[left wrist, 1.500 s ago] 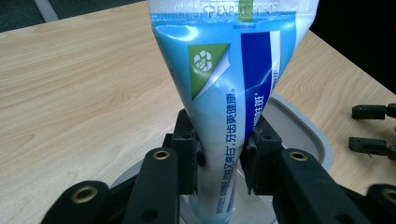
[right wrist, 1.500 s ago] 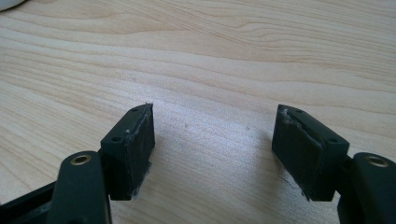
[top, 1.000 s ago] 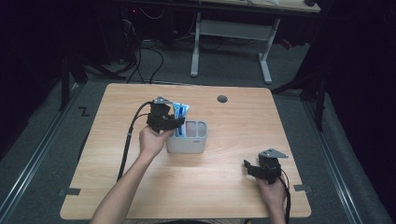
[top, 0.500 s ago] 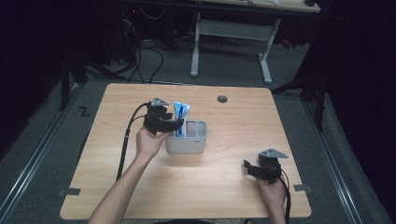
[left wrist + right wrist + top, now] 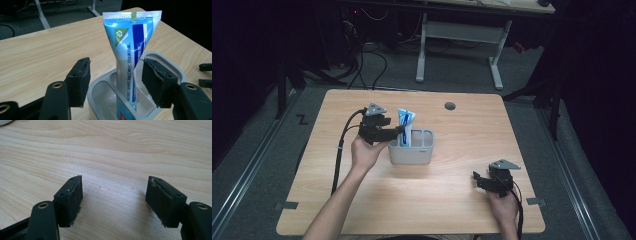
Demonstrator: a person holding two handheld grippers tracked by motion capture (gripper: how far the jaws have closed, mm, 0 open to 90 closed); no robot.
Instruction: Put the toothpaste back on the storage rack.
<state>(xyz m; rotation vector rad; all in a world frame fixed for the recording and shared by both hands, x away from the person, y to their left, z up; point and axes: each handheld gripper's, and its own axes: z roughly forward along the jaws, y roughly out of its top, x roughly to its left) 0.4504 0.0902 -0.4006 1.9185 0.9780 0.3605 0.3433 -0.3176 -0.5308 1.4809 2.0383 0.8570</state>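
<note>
Centrally, toothpaste tube between spread fingers

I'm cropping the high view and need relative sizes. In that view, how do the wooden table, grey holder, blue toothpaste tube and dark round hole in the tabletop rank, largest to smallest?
1. Light wooden table
2. Grey plastic compartment holder
3. Blue-and-white toothpaste tube, standing in it, partly hidden
4. Dark round hole

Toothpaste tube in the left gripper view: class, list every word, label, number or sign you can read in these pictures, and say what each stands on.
Recycling sign, white on a green triangle: on the toothpaste tube.
Vertical Chinese characters on the tube's blue band: too blurred to read.
Fine print along the tube's top seal: too small to read.
Grey holder, table: no text.
</note>
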